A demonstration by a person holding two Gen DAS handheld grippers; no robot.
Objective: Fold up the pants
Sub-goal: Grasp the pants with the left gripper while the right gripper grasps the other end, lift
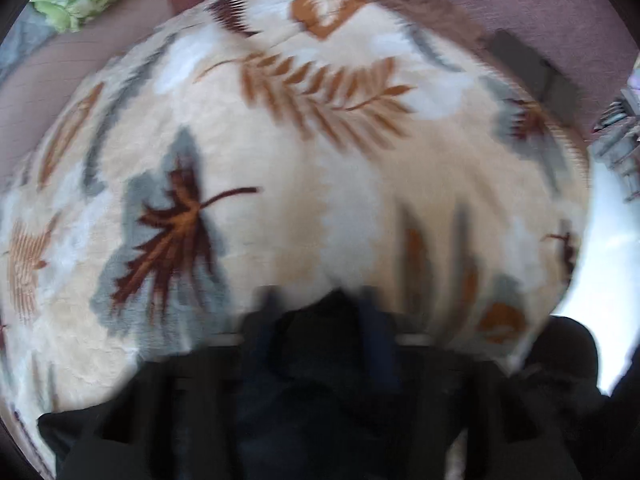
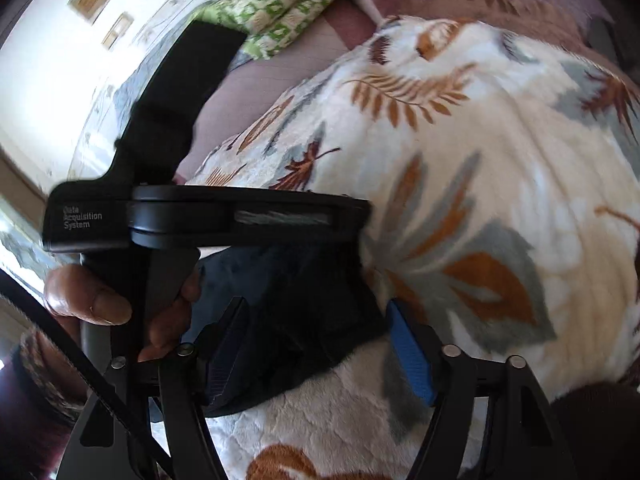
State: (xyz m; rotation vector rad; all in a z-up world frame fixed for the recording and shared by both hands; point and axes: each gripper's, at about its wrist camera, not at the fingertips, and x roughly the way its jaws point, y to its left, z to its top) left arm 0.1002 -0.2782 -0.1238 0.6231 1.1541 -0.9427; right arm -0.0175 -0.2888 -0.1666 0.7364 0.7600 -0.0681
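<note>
Leaf-print blanket (image 2: 500,184) underlies dark pants (image 2: 304,320); left gripper (image 2: 224,220) blocks view

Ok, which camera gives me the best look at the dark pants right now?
The right wrist view: the pants lie sharp on the leaf-print blanket, between the open right gripper. The left wrist view shows only a blurred dark mass at its gripper.

A home bedroom: leaf-print blanket (image 2: 500,168) over bed.

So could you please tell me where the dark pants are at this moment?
The dark pants sit low and left of centre in the right wrist view, on the leaf-print blanket, between the right claw fingers and under the left claw.
</note>
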